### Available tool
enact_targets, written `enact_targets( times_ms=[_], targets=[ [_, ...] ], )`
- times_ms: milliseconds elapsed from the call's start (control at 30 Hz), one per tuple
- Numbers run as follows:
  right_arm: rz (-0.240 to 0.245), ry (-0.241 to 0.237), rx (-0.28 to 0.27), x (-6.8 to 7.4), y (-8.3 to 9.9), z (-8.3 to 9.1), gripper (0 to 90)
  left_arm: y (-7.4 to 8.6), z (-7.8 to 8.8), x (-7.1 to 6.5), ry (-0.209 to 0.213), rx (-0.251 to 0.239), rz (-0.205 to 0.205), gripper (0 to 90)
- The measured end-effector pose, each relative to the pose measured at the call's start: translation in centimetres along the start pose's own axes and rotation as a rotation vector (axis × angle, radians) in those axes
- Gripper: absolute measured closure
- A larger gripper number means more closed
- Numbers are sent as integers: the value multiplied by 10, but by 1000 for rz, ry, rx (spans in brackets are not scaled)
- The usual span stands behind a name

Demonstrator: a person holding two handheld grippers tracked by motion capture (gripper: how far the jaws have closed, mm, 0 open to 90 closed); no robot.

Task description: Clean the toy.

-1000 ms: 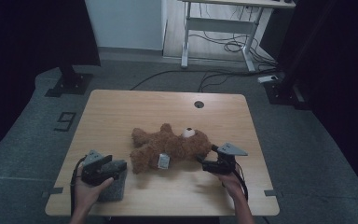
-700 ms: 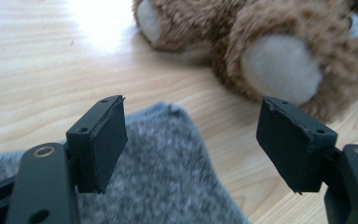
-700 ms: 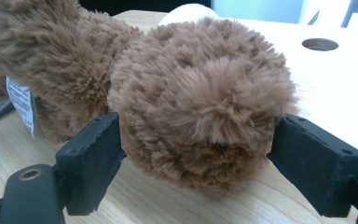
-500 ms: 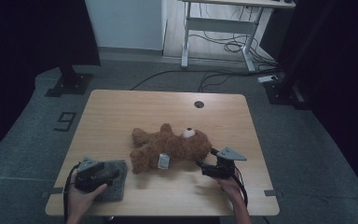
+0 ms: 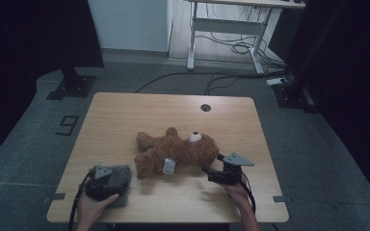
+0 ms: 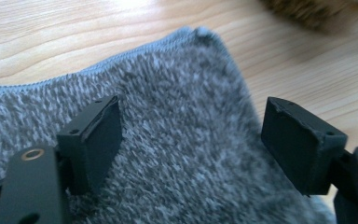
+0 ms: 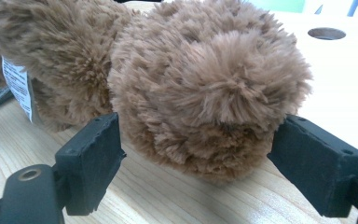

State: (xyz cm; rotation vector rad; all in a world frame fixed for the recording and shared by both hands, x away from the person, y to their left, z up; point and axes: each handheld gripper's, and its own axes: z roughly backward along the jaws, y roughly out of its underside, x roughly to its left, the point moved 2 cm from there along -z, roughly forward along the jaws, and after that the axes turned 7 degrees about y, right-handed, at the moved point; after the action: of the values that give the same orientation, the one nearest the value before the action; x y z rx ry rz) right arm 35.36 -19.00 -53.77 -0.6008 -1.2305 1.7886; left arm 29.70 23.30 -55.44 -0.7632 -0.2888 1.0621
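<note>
left gripper [image 5: 107,180]: fingers spread wide, just been opening, pointing down | right gripper [image 5: 211,174]: fingers apart, level

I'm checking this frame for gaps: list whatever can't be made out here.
- Teddy bear tag: print too small in the high view, cut by the frame's edge in the right gripper view.
- Grey pouch: its near part is hidden by the left gripper; its contents are unseen.
- Bear's face: turned away in the right gripper view.

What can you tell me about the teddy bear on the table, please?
The teddy bear is brown, shaggy plush, lying on its side mid-table with its head toward the right gripper. A white tag hangs at its belly. The gripper's open jaws flank its head, pads not pressing the fur. It rests on the wooden table.
</note>
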Motion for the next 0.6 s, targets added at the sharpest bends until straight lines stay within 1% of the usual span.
enact_targets(
  times_ms=[33,67,100,167,267,333,367,400,433,467,500,533,600],
  targets=[
    [2,1,0,0,0,0,161,1,-2,-2,-21,2,-13,218],
    [2,1,0,0,0,0,161,1,-2,-2,-21,2,-13,228],
    [1,1,-1,0,0,0,161,1,-2,-3,-30,3,-20,228],
    [0,2,-1,0,0,0,161,1,-2,-2,-39,-9,-24,290],
    [2,5,4,0,1,-1,160,3,-1,1,-47,-34,-29,416],
    [1,6,8,0,2,-1,160,3,1,3,-39,-40,-36,533],
    [1,8,10,0,2,-1,161,4,1,4,-37,-44,-35,640],
    [1,8,10,0,2,-1,161,4,1,4,-37,-44,-35,678],
    [2,7,10,0,2,-2,161,4,2,5,-36,-45,-34,678],
    [5,5,8,0,2,-1,160,4,2,5,-31,-50,-27,729],
    [5,3,6,0,2,-1,160,4,3,6,-24,-51,-21,741],
    [6,3,4,0,2,-1,160,4,4,8,-11,-54,-16,752],
    [7,5,0,-1,1,0,160,5,6,11,21,-67,13,758]
  ],
)
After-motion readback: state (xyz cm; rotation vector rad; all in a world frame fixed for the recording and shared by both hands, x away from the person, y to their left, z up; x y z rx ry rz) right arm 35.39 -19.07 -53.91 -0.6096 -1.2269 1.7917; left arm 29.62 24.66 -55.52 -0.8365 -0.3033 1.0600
